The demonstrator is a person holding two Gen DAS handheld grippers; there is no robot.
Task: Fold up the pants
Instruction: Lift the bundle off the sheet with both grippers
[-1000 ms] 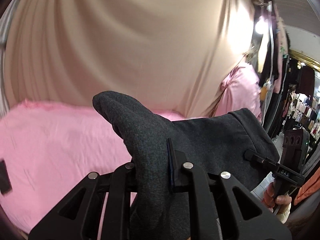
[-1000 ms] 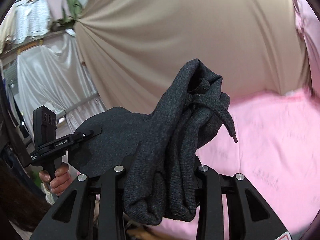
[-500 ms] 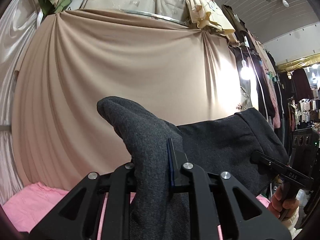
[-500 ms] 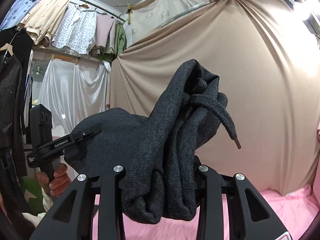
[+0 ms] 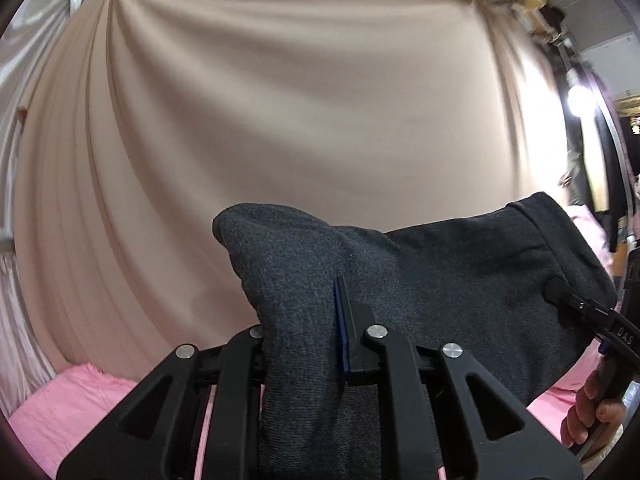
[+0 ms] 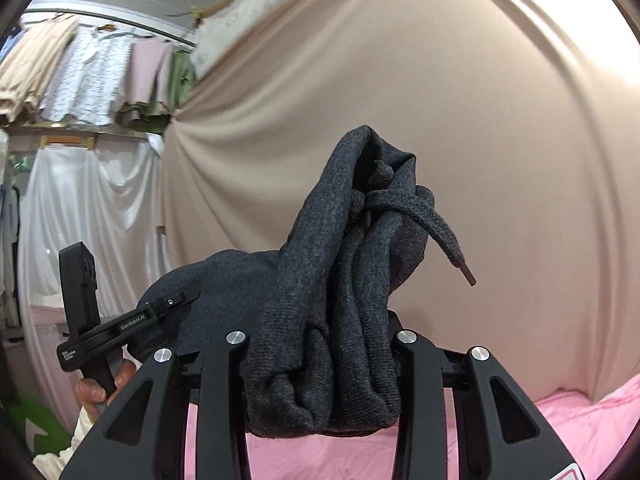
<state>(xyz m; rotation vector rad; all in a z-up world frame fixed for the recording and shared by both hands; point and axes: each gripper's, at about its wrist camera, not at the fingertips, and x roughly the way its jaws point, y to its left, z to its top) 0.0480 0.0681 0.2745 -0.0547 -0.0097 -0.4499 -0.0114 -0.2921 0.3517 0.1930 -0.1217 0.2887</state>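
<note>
Dark grey knit pants [image 5: 440,280] hang in the air, stretched between both grippers. My left gripper [image 5: 304,344] is shut on a fold of the fabric, which bulges up past its fingers. My right gripper [image 6: 320,344] is shut on a thick bunched wad of the pants [image 6: 340,280], where a drawstring [image 6: 444,236] dangles free to the right. In the left wrist view the right gripper [image 5: 576,308] shows at the far right, clamped on the cloth's edge, with a person's hand [image 5: 592,416] on its handle. In the right wrist view the left gripper [image 6: 160,312] holds the cloth's far end.
A pink bedspread [image 5: 60,412] lies low in both views [image 6: 580,432]. A beige draped curtain [image 5: 300,100] fills the background. White drapes [image 6: 88,208] and hanging clothes on a rail [image 6: 80,72] stand at the left in the right wrist view.
Both grippers have risen with the pants. The pink bed has dropped to the bottom of both views and the curtain now fills them. Both grips are unchanged.
</note>
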